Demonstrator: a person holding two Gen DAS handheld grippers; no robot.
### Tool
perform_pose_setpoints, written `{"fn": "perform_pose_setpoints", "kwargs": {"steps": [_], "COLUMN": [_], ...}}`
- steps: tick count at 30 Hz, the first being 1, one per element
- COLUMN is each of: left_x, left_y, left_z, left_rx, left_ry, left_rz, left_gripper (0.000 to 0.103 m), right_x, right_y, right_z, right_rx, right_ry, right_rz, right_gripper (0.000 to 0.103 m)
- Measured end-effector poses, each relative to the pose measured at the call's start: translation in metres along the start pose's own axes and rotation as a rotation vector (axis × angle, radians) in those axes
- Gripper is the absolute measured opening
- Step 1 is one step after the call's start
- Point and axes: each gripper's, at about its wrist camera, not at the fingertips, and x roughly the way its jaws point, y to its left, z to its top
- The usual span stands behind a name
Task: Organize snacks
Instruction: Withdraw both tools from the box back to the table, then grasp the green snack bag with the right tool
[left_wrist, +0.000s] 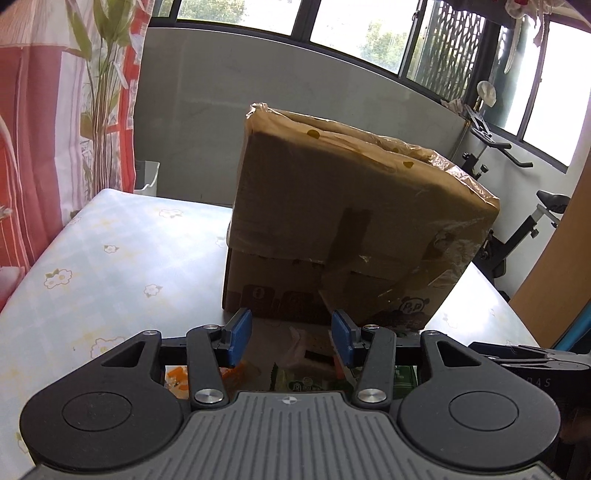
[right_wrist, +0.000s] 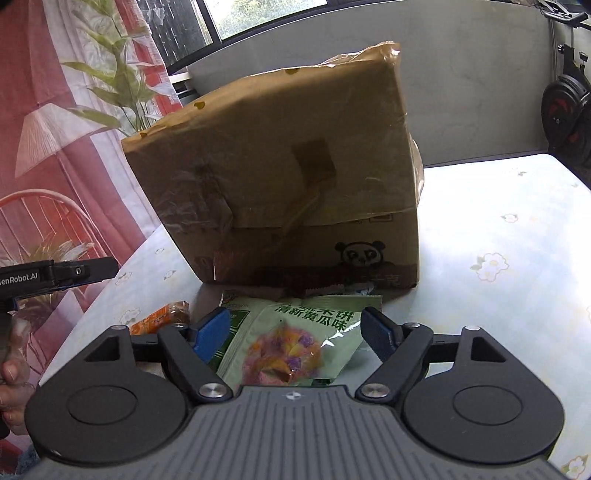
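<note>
A brown cardboard box wrapped in clear tape stands on the table, also in the right wrist view. Snack packets lie in front of it: a green packet with Chinese text and an orange packet. My right gripper is open, its blue pads either side of the green packet and above it. My left gripper is open over the packets, which show dimly between its fingers. The left gripper's side shows at the left edge of the right wrist view.
The table wears a pale blue flowered cloth. A red and white curtain hangs at the left. A grey wall panel and windows stand behind. An exercise bike stands at the right, past the table's edge.
</note>
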Motion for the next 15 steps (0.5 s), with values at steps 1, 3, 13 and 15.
{"fn": "perform_pose_setpoints", "kwargs": {"steps": [1,3,13,15], "left_x": [-0.001,-0.002,-0.012,-0.011], "left_y": [-0.001,-0.001,0.022,0.022], "left_z": [-0.004,-0.011,-0.022,-0.025], "left_rx": [0.004,0.025,-0.042,-0.053], "left_ry": [0.003,0.005,-0.011,-0.005], "left_rz": [0.002,0.011,0.017,0.009], "left_gripper": [0.05,0.05,0.05,0.05], "right_x": [0.001,0.004,0.022,0.025], "right_y": [0.001,0.007,0.024,0.023], "right_z": [-0.001,-0.001,-0.003,-0.002], "right_rx": [-0.001,-0.006,0.028,0.037], "right_ry": [0.008,0.026,0.087,0.096], "right_rz": [0.0,0.012,-0.07,-0.09], "right_gripper": [0.09,0.09,0.103,0.103]}}
